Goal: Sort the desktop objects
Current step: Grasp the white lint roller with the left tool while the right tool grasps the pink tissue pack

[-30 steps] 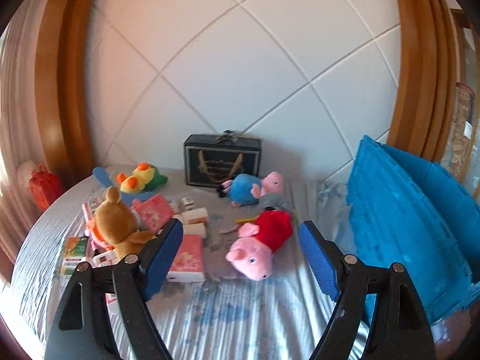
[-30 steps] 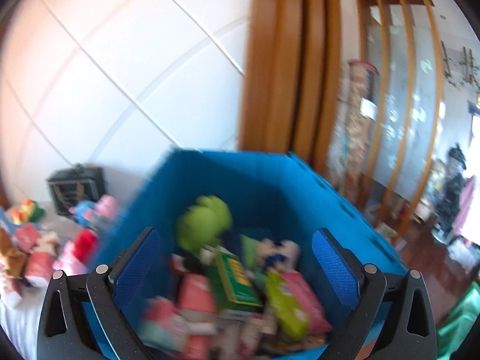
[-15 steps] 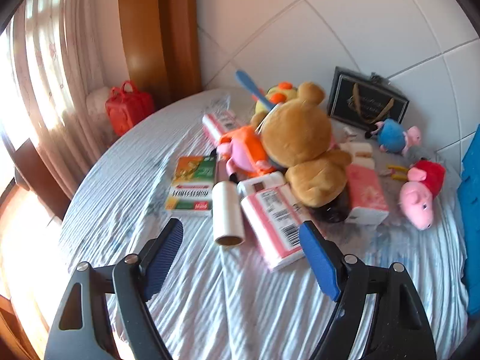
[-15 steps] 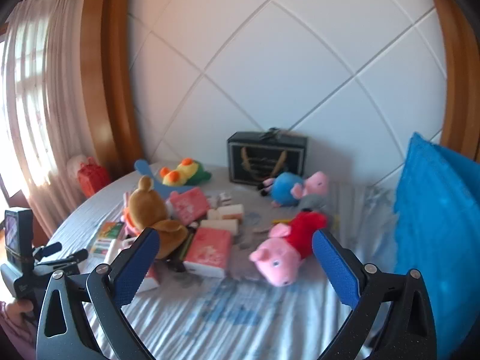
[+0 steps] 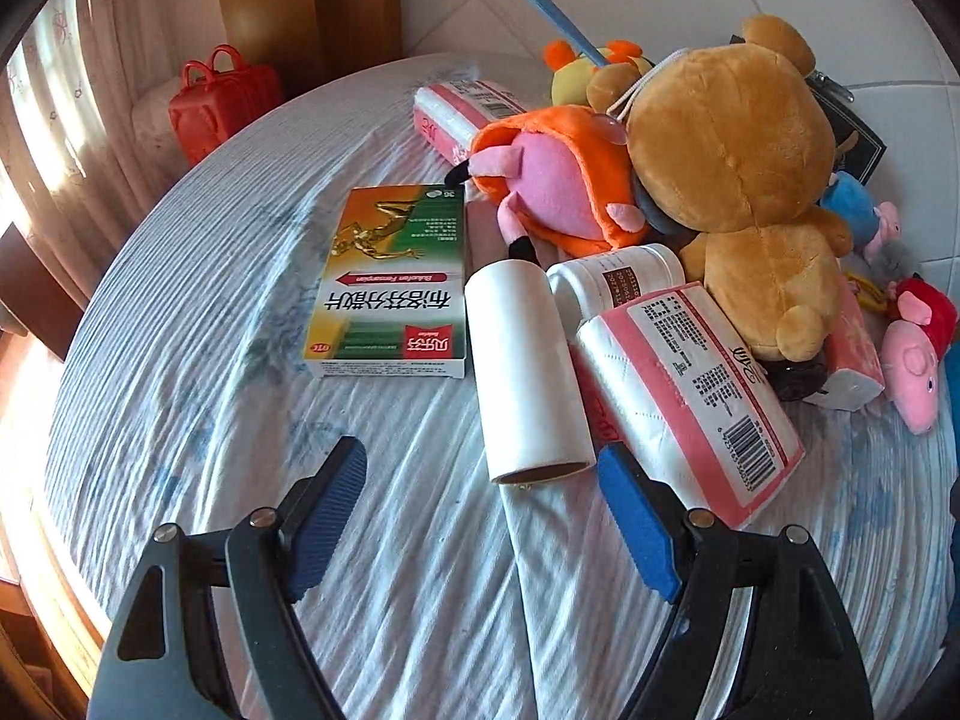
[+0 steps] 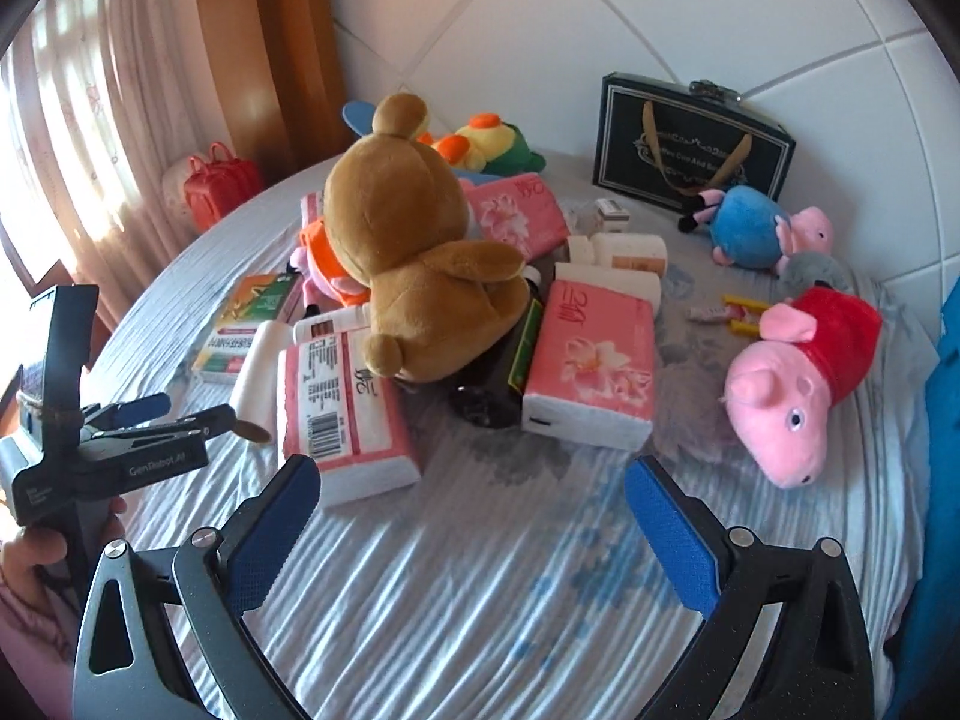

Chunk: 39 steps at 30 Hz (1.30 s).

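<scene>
My left gripper [image 5: 480,492] hangs open and empty low over the cloth. A white roll [image 5: 528,366] lies just ahead of it, close to the right finger. Beside the roll are a green box [image 5: 390,282], a pink tissue pack [image 5: 690,396] and a brown teddy bear [image 5: 732,150]. My right gripper [image 6: 471,480] is open too, with bare cloth between its fingers. Ahead of it lie the teddy bear [image 6: 420,240], a second tissue pack [image 6: 594,354] and a pink pig toy [image 6: 798,372]. A hand holds the left gripper [image 6: 186,411] at the lower left of the right wrist view.
A black gift bag [image 6: 690,144] stands against the back wall behind a blue pig toy [image 6: 756,228]. A blue crate [image 6: 945,390] edges the right side. A red toy suitcase [image 5: 222,102] sits by the curtain. The round table's edge [image 5: 72,540] curves near on the left.
The right gripper swung from over the toy-filled blue crate to the table. The left gripper swung left and sank toward the white roll and green box. Both stayed open.
</scene>
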Motion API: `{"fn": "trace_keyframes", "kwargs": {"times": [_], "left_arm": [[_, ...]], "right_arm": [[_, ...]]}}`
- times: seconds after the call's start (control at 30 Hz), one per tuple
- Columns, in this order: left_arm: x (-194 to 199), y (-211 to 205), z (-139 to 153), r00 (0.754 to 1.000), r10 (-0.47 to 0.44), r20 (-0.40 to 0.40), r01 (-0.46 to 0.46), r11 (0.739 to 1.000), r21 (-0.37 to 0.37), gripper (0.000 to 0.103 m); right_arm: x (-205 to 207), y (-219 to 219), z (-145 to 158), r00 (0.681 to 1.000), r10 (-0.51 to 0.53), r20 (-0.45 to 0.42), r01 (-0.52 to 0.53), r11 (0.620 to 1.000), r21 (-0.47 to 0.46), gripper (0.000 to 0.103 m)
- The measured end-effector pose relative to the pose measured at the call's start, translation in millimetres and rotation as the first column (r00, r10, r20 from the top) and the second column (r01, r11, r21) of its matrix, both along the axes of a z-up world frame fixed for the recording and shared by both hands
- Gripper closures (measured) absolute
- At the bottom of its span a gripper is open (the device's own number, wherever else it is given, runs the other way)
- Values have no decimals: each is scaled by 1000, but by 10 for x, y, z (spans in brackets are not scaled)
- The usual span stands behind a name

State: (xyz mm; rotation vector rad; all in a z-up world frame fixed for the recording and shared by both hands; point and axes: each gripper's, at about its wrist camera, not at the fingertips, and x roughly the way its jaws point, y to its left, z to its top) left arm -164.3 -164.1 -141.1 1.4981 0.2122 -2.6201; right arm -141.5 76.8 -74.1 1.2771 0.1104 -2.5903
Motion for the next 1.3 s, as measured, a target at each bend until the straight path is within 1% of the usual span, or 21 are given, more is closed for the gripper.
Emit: {"fn": "trace_keyframes", "kwargs": {"times": [0.07,0.2,0.23,0.27,0.3,0.33,0.37,0.4,0.53,0.67,0.8,0.9,0.93,1.03,1.17,1.3], "left_arm": [[-129,31,-74,1000,-11,18,12,1000,-3,27],[-322,31,-181,999,-15,40,15,1000,5,27],[-363,33,-210,999,-16,49,16,1000,4,30],[-395,28,-244,998,-24,56,23,1000,18,32],[-419,21,-277,997,-33,64,30,999,41,39],[-432,16,-309,996,-41,76,35,997,69,51],[-424,11,-335,995,-48,87,39,994,98,58],[-393,13,-345,995,-45,91,35,994,102,58],[-92,9,-337,994,-47,99,42,998,52,58],[123,-89,-345,992,-35,121,29,998,53,58],[125,-124,-306,991,-42,130,33,997,70,58],[107,-100,-313,990,-47,133,41,998,53,58],[33,-130,-319,990,-49,135,42,998,52,58],[1,-164,-334,990,-46,132,37,997,68,58],[17,-205,-359,990,-30,137,20,997,74,58],[110,-216,-347,990,-23,141,14,998,67,58]], "right_arm": [[-78,-63,-91,1000,4,26,-4,1000,1,0],[-190,-181,-217,997,27,68,-28,999,20,0],[-216,-212,-244,997,31,76,-33,999,24,0],[-252,-247,-276,995,38,87,-41,999,27,0],[-284,-285,-310,994,45,99,-48,998,28,0],[-326,-326,-346,992,56,117,-60,998,27,0],[-361,-380,-383,989,67,132,-71,997,28,0],[-394,-430,-416,986,78,146,-83,996,29,0],[-515,-697,-569,970,123,209,-132,991,31,0],[-596,-944,-719,952,157,262,-175,983,48,0],[-696,-1115,-861,935,164,315,-195,978,70,0],[-783,-1168,-944,922,148,357,-189,979,82,0],[-815,-1169,-963,922,136,363,-179,980,88,0],[-908,-1165,-1014,908,126,399,-162,985,57,0],[-1011,-1203,-1072,897,121,425,-154,987,43,0],[-1047,-1298,-1086,902,114,416,-157,985,71,0]]}}
